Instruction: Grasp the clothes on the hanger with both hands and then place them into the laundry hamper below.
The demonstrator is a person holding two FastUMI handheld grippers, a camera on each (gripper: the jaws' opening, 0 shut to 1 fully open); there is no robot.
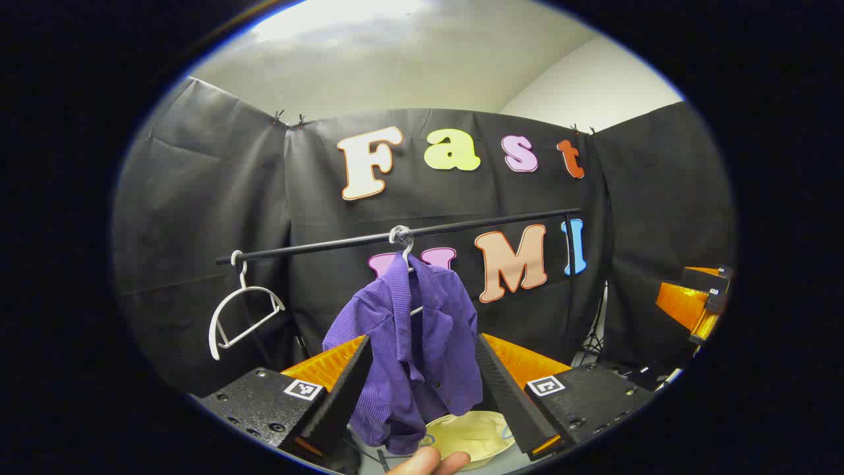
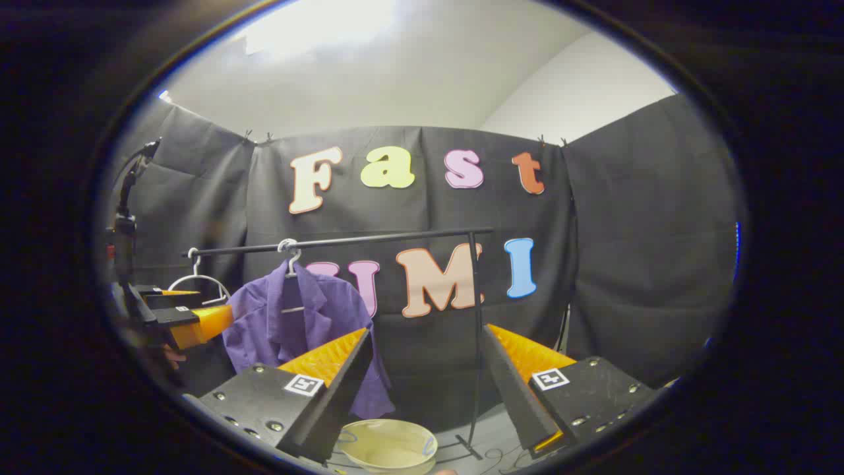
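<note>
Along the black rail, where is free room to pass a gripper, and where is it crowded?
The rail is bare between the purple shirt and the right post, and between the shirt and the empty white hanger. Crowded: below the shirt, where its hem hangs over the cream hamper.

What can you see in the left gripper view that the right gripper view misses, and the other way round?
Left gripper view alone: a fingertip at the bottom edge, and the right tool far off at the right. Right gripper view alone: the left tool at the left edge, and the rail's upright post down to its foot. Both: the purple shirt on its hanger, the empty white hanger, the black rail and the cream hamper below.
</note>
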